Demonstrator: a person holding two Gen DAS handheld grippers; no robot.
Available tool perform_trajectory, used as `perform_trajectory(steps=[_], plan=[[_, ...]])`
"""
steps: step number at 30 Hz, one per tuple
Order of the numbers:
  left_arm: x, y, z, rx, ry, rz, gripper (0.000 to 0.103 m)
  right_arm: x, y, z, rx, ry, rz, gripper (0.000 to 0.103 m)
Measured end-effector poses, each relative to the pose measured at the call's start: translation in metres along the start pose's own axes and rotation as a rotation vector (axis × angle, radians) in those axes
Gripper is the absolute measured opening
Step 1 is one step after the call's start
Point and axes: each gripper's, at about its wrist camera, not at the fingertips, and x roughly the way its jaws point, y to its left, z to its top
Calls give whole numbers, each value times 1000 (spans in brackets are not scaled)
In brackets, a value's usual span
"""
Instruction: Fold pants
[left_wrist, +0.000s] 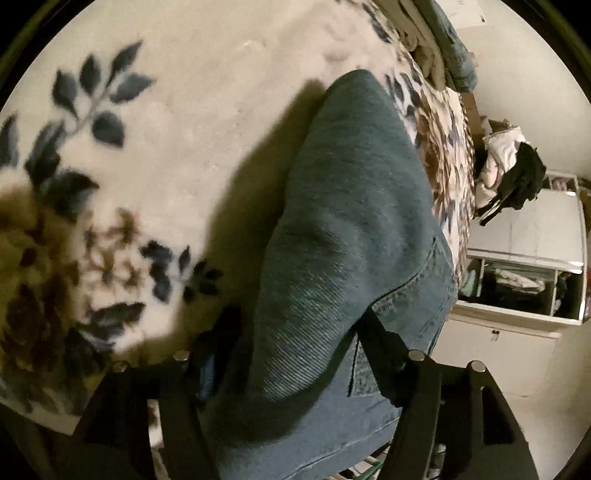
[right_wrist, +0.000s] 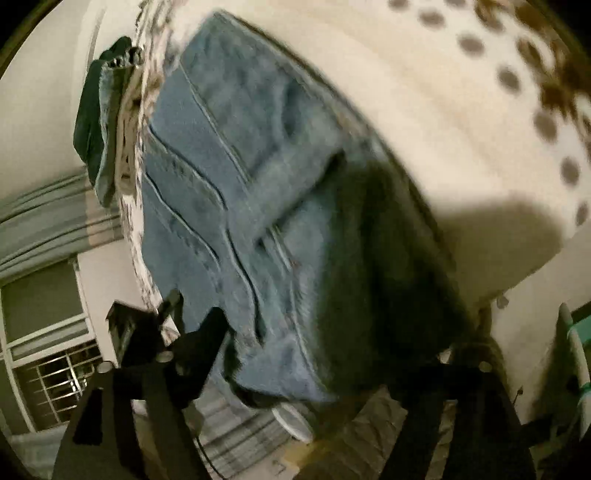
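Observation:
Blue denim pants (left_wrist: 347, 236) lie on a cream floral blanket (left_wrist: 192, 122). In the left wrist view my left gripper (left_wrist: 295, 343) has its two black fingers on either side of a raised fold of the denim and is shut on it, lifting it off the blanket. In the right wrist view the pants (right_wrist: 236, 206) show seams and a pocket. My right gripper (right_wrist: 314, 354) is shut on the near edge of the denim, whose shadowed end hangs between the fingers.
A pile of folded clothes (left_wrist: 443, 48) sits at the far edge of the bed. A white cabinet (left_wrist: 517, 280) with clothes heaped on it (left_wrist: 509, 173) stands to the right. Grey curtains (right_wrist: 44, 225) and a barred window (right_wrist: 55, 373) show at left.

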Motion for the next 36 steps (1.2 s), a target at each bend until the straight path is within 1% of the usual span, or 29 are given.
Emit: perform_trajectory(steps=[1, 2, 3, 5, 7, 8, 9, 11, 12, 16, 17, 18, 19, 20, 21, 22, 23, 24, 27, 31, 33, 36], plan=[[0, 1, 0, 1, 1, -7, 67, 4, -1, -1, 4, 6, 18, 94], [0, 2, 0, 4, 2, -13, 67, 9, 0, -1, 6, 7, 43, 99], [-1, 4, 0, 4, 4, -16, 67, 12, 4, 1, 7, 1, 47, 103], [-1, 4, 1, 4, 10, -18, 67, 14, 6, -1, 18, 0, 16, 103], [-1, 4, 3, 1, 14, -21, 68, 14, 9, -2, 23, -13, 58, 103], [-2, 5, 4, 1, 17, -20, 68, 12, 11, -4, 19, -29, 118, 103], [-3, 6, 5, -1, 18, -22, 69, 11, 13, -7, 5, -37, 134, 103], [-1, 4, 5, 1, 23, -23, 69, 22, 22, -7, -26, -37, 89, 103], [1, 1, 6, 1, 23, -23, 69, 27, 22, -5, -19, -40, 92, 103], [5, -1, 11, -12, 26, -26, 70, 28, 15, -2, 54, -83, 182, 103], [6, -1, 11, -14, 26, -24, 70, 28, 15, -6, 56, -104, 194, 103], [6, -1, 11, -14, 26, -20, 70, 28, 17, -9, 46, -122, 187, 103], [6, -2, 11, -6, 25, -17, 67, 29, 21, -11, 34, -134, 167, 97], [4, -5, 11, 11, 19, -17, 59, 29, 25, -15, 21, -152, 133, 92], [2, -11, 9, 42, 11, -37, 37, 27, 27, -17, 20, -169, 93, 73], [2, -15, 8, 65, 11, -22, 35, 26, 28, -20, 22, -177, 71, 57], [0, -22, 6, 100, 7, -7, 33, 23, 29, -23, 24, -189, 70, 55], [-2, -27, 4, 129, 1, 5, 28, 21, 33, -25, 19, -202, 63, 52], [-12, -36, 0, 140, -24, -4, 23, 16, 54, -25, -3, -227, 38, 46], [-29, -51, -5, 158, -65, -20, 22, -5, 76, -24, -46, -249, 33, 43], [-40, -58, -8, 170, -76, -41, 22, -18, 92, -27, -79, -267, 35, 42], [-54, -72, -10, 183, -95, -55, 22, -31, 119, -22, -120, -290, 40, 42]])
